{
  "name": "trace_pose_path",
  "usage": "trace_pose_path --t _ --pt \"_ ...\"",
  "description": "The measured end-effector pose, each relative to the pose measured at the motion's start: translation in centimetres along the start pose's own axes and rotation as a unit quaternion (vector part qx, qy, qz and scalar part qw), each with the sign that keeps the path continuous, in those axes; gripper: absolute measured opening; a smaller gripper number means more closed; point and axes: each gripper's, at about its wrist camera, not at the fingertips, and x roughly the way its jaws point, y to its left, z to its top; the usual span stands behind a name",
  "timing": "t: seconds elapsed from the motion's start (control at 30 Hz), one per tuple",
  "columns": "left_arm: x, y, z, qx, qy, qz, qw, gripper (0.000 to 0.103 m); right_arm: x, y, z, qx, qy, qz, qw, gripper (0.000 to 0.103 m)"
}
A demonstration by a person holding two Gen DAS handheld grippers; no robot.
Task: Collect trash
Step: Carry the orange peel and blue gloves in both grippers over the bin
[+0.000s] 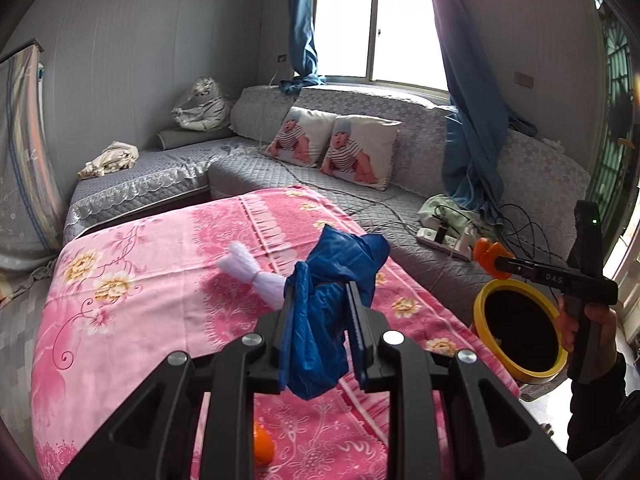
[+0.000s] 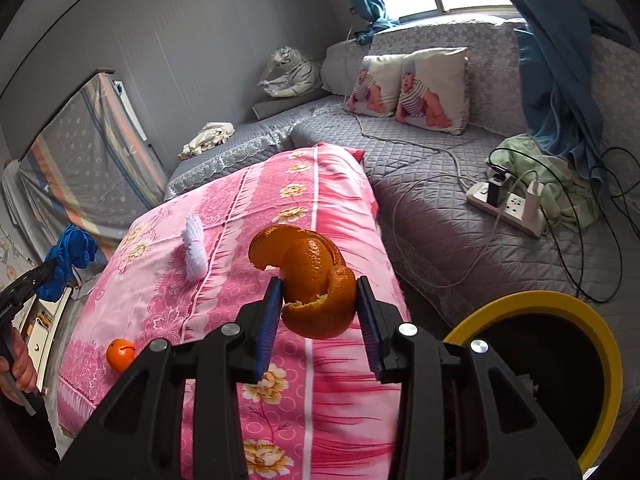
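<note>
My left gripper (image 1: 320,300) is shut on a crumpled blue plastic bag (image 1: 332,280) and holds it above the pink floral table cover (image 1: 140,280). My right gripper (image 2: 318,292) is shut on an orange peel (image 2: 312,280), held over the cover's right edge, left of the yellow-rimmed trash bin (image 2: 560,312). The bin also shows in the left wrist view (image 1: 520,328), with the right gripper (image 1: 490,258) just above its rim. A white foam fruit net (image 2: 194,248) lies on the cover; in the left wrist view (image 1: 256,272) it sits behind the bag. A whole orange (image 2: 120,354) rests near the cover's front left.
A grey quilted corner sofa (image 2: 440,220) runs behind and right of the table, with two baby-print pillows (image 2: 432,88), a power strip (image 2: 508,204) with cables, a green cloth (image 2: 560,184) and a plush tiger (image 2: 288,72). Blue curtains (image 1: 468,120) hang by the window.
</note>
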Motion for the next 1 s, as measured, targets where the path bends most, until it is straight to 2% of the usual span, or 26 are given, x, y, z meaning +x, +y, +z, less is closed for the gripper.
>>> trace_pose_path --t 0.23,0.43,0.7,1.0 --pt "1.5 -6.0 1.7 0.049 -0.01 -0.054 0.9973 0.022 -2.8 -5.5 -0.9 0.05 -0.022 -0.048 0.997 0.035" --pt "2.7 -10.3 2.8 0.083 -0.018 -0.102 0.9912 0.022 -5.6 -9.0 -1.8 0.085 -0.048 -0.088 0.991 0.035" --pt "4.2 -15.1 3.6 0.115 -0.02 -0.151 0.9817 0.022 -8.5 -11.9 -2.2 0.111 -0.085 -0.133 0.981 0.035" --pt "7.0 -19.6 3.7 0.145 -0.015 -0.18 0.9727 0.022 -8.9 -14.0 -3.3 0.133 -0.084 -0.159 0.975 0.036"
